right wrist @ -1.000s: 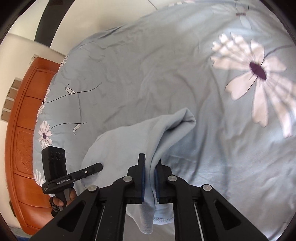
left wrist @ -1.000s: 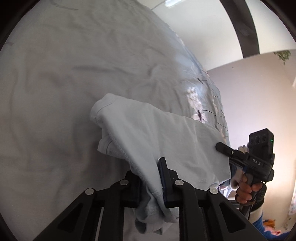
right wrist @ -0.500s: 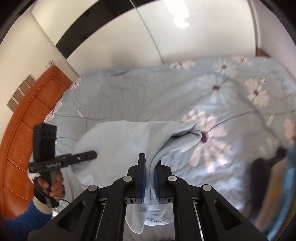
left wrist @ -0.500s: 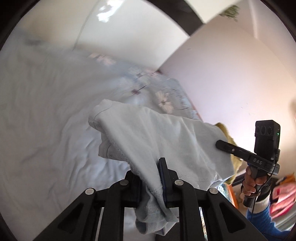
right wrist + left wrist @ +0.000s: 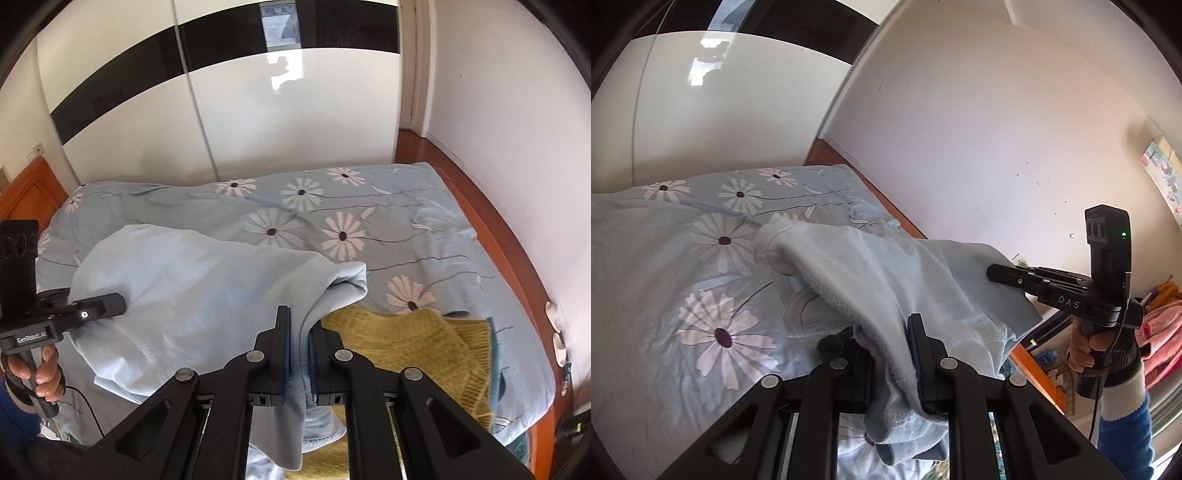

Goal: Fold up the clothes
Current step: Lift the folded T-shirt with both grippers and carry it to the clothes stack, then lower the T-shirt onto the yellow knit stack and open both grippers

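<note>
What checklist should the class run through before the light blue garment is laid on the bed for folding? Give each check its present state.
1. Left gripper clamped on the light blue garment: ok.
2. Right gripper clamped on it: ok.
3. Garment lifted off the floral bedspread: ok.
4. Cloth spread flat between grippers: not ok, bunched.
5. Landing area free: not ok, yellow knit sweater lies below.
6. Hem orientation: cannot tell.

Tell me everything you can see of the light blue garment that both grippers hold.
The light blue garment looks like soft cotton knit with a stitched hem. It hangs bunched and sagging above the flowered bed cover, stretched between the two grippers. The left gripper and the right gripper each pinch one gathered edge; loose ends droop below the fingers.
</note>
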A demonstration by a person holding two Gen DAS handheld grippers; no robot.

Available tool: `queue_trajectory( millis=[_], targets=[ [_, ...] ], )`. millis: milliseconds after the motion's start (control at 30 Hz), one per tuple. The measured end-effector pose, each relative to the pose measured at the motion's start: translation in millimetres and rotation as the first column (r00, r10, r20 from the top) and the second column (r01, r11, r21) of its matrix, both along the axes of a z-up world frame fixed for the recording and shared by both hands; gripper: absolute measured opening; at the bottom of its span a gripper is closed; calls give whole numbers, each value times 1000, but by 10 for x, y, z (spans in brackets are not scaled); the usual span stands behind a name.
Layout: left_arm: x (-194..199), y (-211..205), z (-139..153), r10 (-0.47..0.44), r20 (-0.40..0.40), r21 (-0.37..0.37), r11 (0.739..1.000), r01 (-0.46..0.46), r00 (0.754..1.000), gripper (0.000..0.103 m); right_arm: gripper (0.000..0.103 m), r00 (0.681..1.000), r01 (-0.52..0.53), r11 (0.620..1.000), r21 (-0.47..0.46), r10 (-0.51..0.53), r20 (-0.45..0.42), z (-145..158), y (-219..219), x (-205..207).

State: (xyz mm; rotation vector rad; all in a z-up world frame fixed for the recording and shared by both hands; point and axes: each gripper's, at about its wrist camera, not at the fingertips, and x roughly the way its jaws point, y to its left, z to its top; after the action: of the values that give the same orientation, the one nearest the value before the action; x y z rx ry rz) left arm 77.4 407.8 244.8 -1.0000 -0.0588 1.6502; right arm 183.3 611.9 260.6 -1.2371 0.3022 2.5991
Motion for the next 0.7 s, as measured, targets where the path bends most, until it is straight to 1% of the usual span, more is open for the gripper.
queue_trajectory(
  millis=[100, 233, 333, 367, 433, 500, 567, 600, 633, 700],
  targets=[
    [201, 332, -9, -29, -11, 14, 999, 29, 1000, 17, 8, 999, 52, 998, 28, -52, 11, 9, 341, 193],
    [560, 696, -95, -79, -53, 51, 995, 81, 996, 17, 8, 995, 101, 992, 69, -101, -12, 50, 761, 458],
    [818, 931, -311, -120, -108, 28, 992, 123, 987, 17, 8, 990, 136, 988, 71, -133, -46, 8, 1039, 619],
    [896, 1008, -424, -137, -120, 7, 990, 139, 983, 18, 8, 988, 151, 986, 69, -148, -52, -43, 1126, 669],
    [1042, 1126, -654, -168, -136, -54, 985, 162, 976, 18, 8, 982, 187, 981, 48, -186, -30, -293, 1280, 728],
    [1140, 1216, -893, -194, -151, -114, 977, 178, 969, 18, 8, 974, 223, 974, 28, -223, 22, -618, 1385, 767],
    [1198, 1221, -1034, -212, -160, -147, 971, 189, 964, 18, 8, 963, 260, 966, 5, -260, 68, -924, 1454, 817],
    [1227, 1224, -1105, -221, -165, -164, 967, 195, 961, 19, 8, 957, 282, 959, -13, -280, 77, -1039, 1491, 850],
    [1229, 1191, -1115, -226, -155, -159, 967, 201, 962, 21, 8, 952, 300, 953, -32, -297, 78, -1118, 1520, 889],
    [1223, 1123, -1107, -245, -110, -157, 961, 227, 963, 22, 8, 947, 318, 947, -48, -314, 71, -1158, 1542, 948]
  ],
)
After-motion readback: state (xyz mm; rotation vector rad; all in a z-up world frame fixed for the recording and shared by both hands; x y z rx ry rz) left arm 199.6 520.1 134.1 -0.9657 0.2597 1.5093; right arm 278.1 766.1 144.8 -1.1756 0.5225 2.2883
